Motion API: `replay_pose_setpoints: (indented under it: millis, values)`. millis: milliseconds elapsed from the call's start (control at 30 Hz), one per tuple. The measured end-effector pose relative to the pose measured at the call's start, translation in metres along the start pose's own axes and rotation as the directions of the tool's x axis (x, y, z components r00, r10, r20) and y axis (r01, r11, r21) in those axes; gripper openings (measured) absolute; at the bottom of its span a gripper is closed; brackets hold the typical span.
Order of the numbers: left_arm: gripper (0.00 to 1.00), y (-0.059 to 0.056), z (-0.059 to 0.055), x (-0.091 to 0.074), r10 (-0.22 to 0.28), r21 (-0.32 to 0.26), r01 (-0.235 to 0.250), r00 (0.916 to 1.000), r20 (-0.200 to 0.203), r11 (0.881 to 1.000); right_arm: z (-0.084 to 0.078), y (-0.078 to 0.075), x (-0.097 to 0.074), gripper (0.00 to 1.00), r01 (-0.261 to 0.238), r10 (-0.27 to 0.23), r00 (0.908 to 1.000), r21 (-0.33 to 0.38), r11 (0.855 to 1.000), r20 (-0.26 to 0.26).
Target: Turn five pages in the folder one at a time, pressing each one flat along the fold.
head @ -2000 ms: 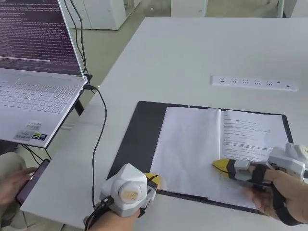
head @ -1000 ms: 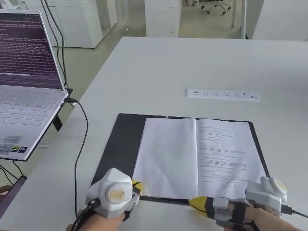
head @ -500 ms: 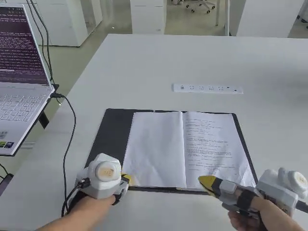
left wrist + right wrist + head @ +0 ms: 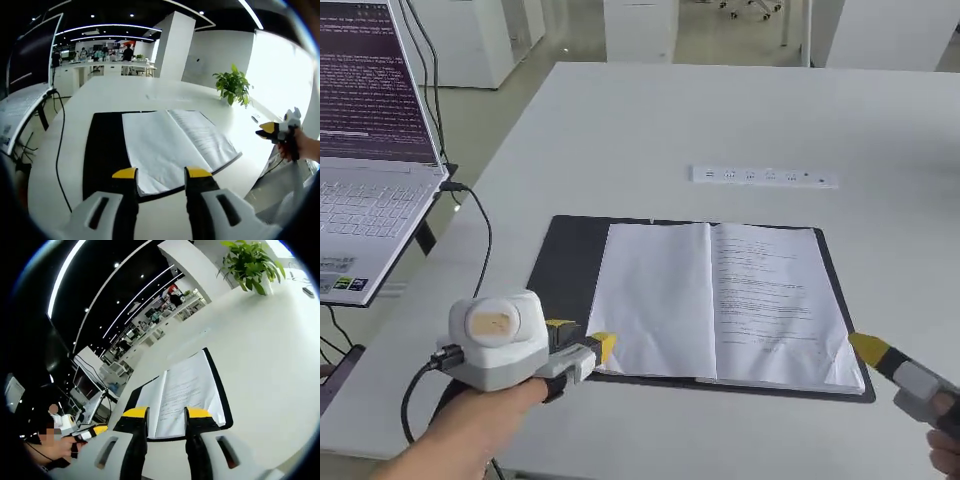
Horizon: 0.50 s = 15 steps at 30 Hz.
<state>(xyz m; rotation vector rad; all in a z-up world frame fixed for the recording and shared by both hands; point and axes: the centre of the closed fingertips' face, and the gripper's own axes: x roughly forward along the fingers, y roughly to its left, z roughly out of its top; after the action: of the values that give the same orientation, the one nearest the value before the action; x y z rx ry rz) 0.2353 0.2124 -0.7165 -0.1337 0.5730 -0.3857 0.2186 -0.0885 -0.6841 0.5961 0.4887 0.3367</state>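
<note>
The folder [image 4: 570, 270] lies open on the white table, black cover outermost, with a blank white page [image 4: 655, 295] on the left and a printed page [image 4: 770, 300] on the right. My left gripper [image 4: 582, 337] hovers open just off the folder's near left corner, nothing between its jaws. In the left gripper view the gripper [image 4: 161, 173] points at the folder [image 4: 165, 140] from its near edge. My right gripper [image 4: 870, 350] sits beside the folder's near right corner. In the right gripper view it [image 4: 167, 412] stands open before the folder [image 4: 187, 385].
An open laptop [image 4: 370, 130] stands at the left edge of the table, with a black cable [image 4: 485, 240] running down beside the folder. A white power strip [image 4: 765, 177] lies beyond the folder. A potted plant [image 4: 234, 86] stands past the table's far side.
The right gripper has come off the printed page and now sits outside the folder's near right corner. The left gripper has drawn back a little from the folder's near edge. The camera has shifted.
</note>
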Motion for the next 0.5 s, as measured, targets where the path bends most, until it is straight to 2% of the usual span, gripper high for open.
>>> replay_pose_setpoints:
  millis: [67,100,167,233,333,400,467,500]
  values:
    - [0.43,-0.001,0.009,-0.011,-0.005,-0.004,0.005,0.9994,0.033,1.0,0.003,0.003,-0.007,0.31,0.011,-0.011,0.9999,-0.041,0.999,0.001]
    - [0.43,-0.002,0.011,-0.015,-0.009,-0.005,0.009,0.9992,0.038,1.0,0.004,0.004,-0.009,0.33,0.013,-0.013,0.9999,-0.051,0.999,0.001]
    - [0.43,-0.005,0.015,-0.024,-0.015,0.009,0.014,0.9985,0.052,1.0,0.007,0.007,-0.016,0.36,0.021,-0.021,0.9998,-0.117,0.993,0.004]
    - [0.44,-0.008,0.017,-0.033,-0.024,0.043,0.022,0.9981,0.056,0.999,0.007,0.011,-0.023,0.37,0.021,-0.021,0.9998,-0.156,0.988,0.003]
    - [0.47,-0.011,0.017,-0.043,-0.028,0.097,0.022,0.9978,0.06,0.995,0.006,0.015,-0.031,0.41,0.015,-0.017,0.9998,-0.191,0.981,-0.006]
    - [0.5,-0.012,0.015,-0.05,-0.031,0.107,0.024,0.9977,0.061,0.994,0.005,0.014,-0.035,0.44,0.017,-0.02,0.9998,-0.23,0.973,-0.01]
    - [0.57,-0.012,0.012,-0.054,-0.027,0.116,0.02,0.9978,0.06,0.993,0.005,0.009,-0.039,0.48,0.037,-0.036,0.9993,-0.251,0.967,0.008]
    - [0.59,-0.012,0.009,-0.055,-0.027,0.118,0.021,0.9987,0.043,0.993,0.003,0.006,-0.041,0.5,0.041,-0.042,0.9991,-0.256,0.966,0.004]
